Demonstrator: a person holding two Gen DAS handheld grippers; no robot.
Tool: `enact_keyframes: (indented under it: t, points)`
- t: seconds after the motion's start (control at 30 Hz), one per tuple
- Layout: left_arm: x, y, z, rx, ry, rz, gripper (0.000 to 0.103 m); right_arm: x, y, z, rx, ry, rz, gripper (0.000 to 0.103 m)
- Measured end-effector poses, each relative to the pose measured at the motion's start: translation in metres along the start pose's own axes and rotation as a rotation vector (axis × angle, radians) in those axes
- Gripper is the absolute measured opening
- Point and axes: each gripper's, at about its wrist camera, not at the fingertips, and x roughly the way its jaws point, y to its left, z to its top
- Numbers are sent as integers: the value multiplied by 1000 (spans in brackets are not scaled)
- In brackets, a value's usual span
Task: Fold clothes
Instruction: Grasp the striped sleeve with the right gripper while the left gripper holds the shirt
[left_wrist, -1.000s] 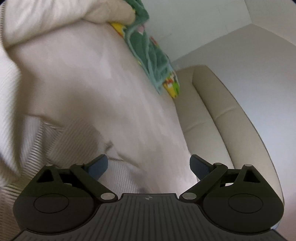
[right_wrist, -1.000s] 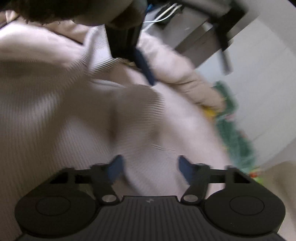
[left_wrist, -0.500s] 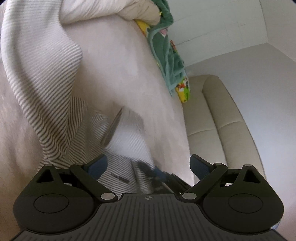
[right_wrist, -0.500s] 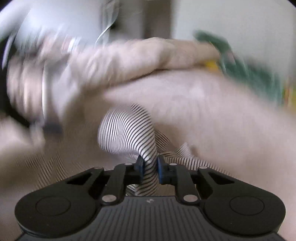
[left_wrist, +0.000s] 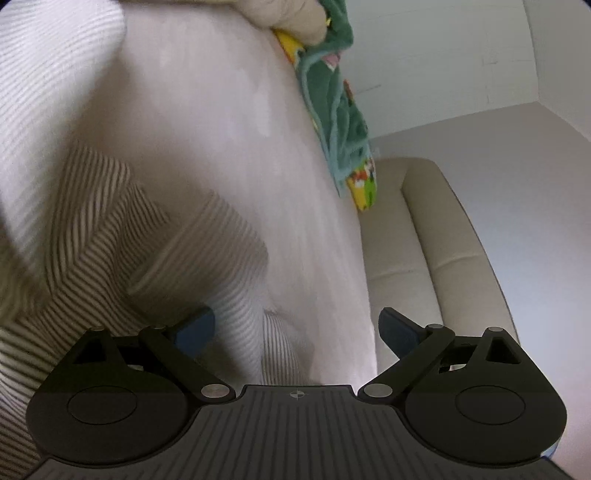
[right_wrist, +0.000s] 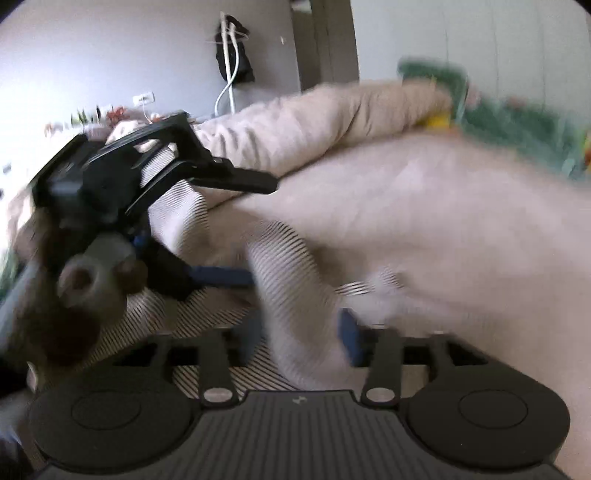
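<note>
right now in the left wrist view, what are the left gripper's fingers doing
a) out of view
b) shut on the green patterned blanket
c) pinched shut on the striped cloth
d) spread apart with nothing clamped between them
d: the left gripper has its blue-tipped fingers spread wide apart, with the thin-striped white cloth lying beyond them, not pinched, and the green patterned blanket far off at the bed's edge.

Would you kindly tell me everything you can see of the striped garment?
The striped garment is a thin, soft-looking knit with fine dark stripes on white. It lies crumpled in folds on the pale bed cover. A raised fold stands between the open fingers of the right claw; blur hides any contact. The left claw hangs open over it.
</note>
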Motion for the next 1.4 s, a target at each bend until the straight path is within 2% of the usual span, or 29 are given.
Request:
enact_keyframes:
  t: [0.03, 0.07, 0.1, 0.17, 0.23, 0.27, 0.33, 0.37, 0.4, 0.43, 0.5, 0.57, 0.67, 0.73, 0.77, 0.8, 0.83, 0.87, 0.9, 0.93, 1.0, 1.13, 1.23, 1.3, 1.33, 1.4]
  points:
    - [-1, -2, -2, 26, -10, 27, 85, -10, 5, -6, -85, -7, -70, 61]
    - [-2, -5, -4, 55, -16, 61, 66, -17, 11, -14, -183, 6, -150, 61]
    - [-2, -8, -6, 85, -22, 95, 58, -23, 17, -23, -282, 23, -228, 61]
    - [3, -12, -12, 142, -20, 164, 52, -23, 28, -43, -474, 79, -345, 61]
    - [9, -17, -20, 205, -14, 227, 41, -15, 38, -57, -597, 121, -370, 61]
    - [12, -21, -23, 240, -14, 258, 32, -10, 42, -61, -639, 131, -371, 62]
    - [10, -32, -26, 316, -29, 290, 22, 5, 50, -66, -741, 124, -400, 62]
    - [9, -39, -26, 355, -38, 303, 13, 14, 53, -67, -787, 115, -423, 62]
    - [3, -47, -25, 390, -60, 308, 9, 22, 53, -67, -823, 108, -451, 53]
    - [-4, -54, -24, 413, -87, 305, 9, 29, 52, -64, -829, 106, -472, 31]
    - [-25, -66, -18, 447, -145, 290, 8, 33, 50, -49, -770, 89, -481, 20]
    - [-44, -76, -13, 473, -194, 280, 8, 22, 50, -36, -681, 54, -469, 20]
    - [-67, -71, -17, 463, -212, 290, 8, 14, 58, -37, -697, 71, -451, 20]
    - [-79, -58, -24, 417, -195, 271, 12, 19, 59, -49, -741, 125, -424, 20]
    - [-84, -51, -27, 389, -180, 258, 19, 23, 59, -54, -767, 149, -416, 20]
    - [-85, -42, -29, 341, -138, 236, 41, 27, 60, -60, -788, 167, -411, 20]
    - [-86, -32, -31, 286, -85, 210, 45, 30, 61, -63, -791, 166, -417, 20]
    - [-79, -22, -33, 210, -6, 167, 55, 32, 62, -66, -795, 164, -424, 20]
    - [-70, -12, -36, 127, 84, 117, 60, 34, 63, -70, -799, 163, -431, 20]
    - [-60, -9, -39, 93, 119, 98, 62, 36, 64, -72, -800, 158, -438, 20]
    - [-42, -8, -46, 63, 145, 85, 75, 35, 64, -68, -778, 130, -455, 20]
    - [-5, -7, -58, 2, 199, 58, 95, 32, 54, -49, -639, 86, -438, 20]
    - [8, -15, -60, 12, 166, 46, 96, 28, 36, -34, -499, 61, -400, 20]
    - [13, -16, -58, -2, 102, 98, 92, 29, 31, -35, -470, 54, -392, 20]
    - [12, -17, -57, 13, 70, 133, 86, 28, 31, -37, -468, 53, -391, 20]
    - [8, -20, -56, 61, 7, 210, 45, 31, 33, -46, -489, 62, -389, 20]
